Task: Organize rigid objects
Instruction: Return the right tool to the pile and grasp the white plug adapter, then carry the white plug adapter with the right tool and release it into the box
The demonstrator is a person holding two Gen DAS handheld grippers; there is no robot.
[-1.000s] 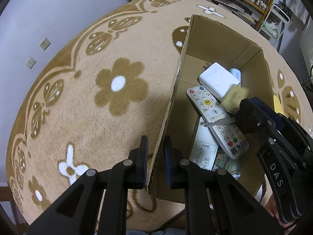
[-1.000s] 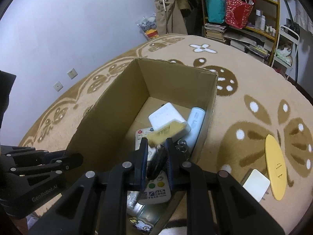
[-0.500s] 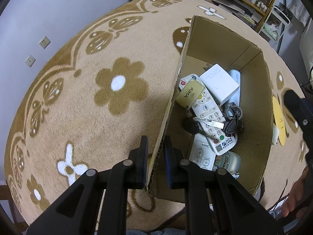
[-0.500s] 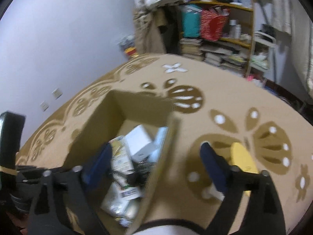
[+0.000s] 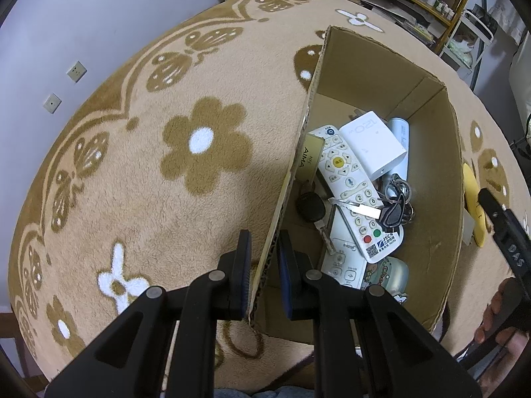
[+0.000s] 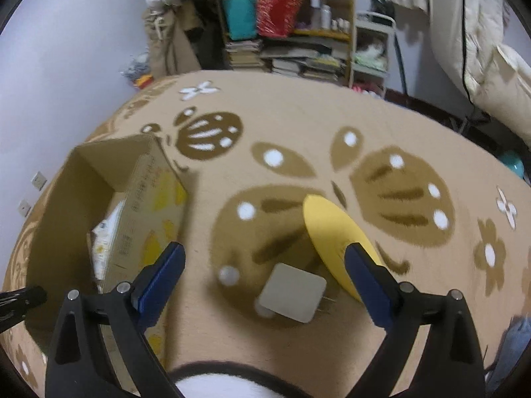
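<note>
While a tan carpet (image 5: 132, 172) patterned with brown flowers and butterflies covers the whole floor, the biggest thing resting on it is an open cardboard box (image 5: 381, 76), seen from above in the left wrist view and from its outer side in the right wrist view. The left gripper (image 5: 264, 272) straddles the box's near wall, one finger outside and one inside, pinched together on the cardboard edge. The right gripper (image 6: 264, 277) hangs over the carpet just beside the box with its blue-padded fingers (image 6: 159, 278) spread wide and nothing between them.

Outside the box, a flat yellow oval piece (image 6: 335, 235) lies on the brown butterfly, and a small white square charger (image 6: 292, 293) with two prongs lies just beside it, between the spread fingers in the right wrist view.

Inside the box lies a heap of small things: a long white remote (image 5: 355, 192) lies diagonally across a second white remote (image 5: 345, 258), a white power brick (image 5: 373, 144) marked 120 sits toward the far end with a white cylinder (image 5: 400, 132) next to it, a gold card (image 5: 307, 157) leans at the near wall, and a black key fob (image 5: 310, 207) and a bunch of keys (image 5: 393, 205) rest on and around the remotes
</note>
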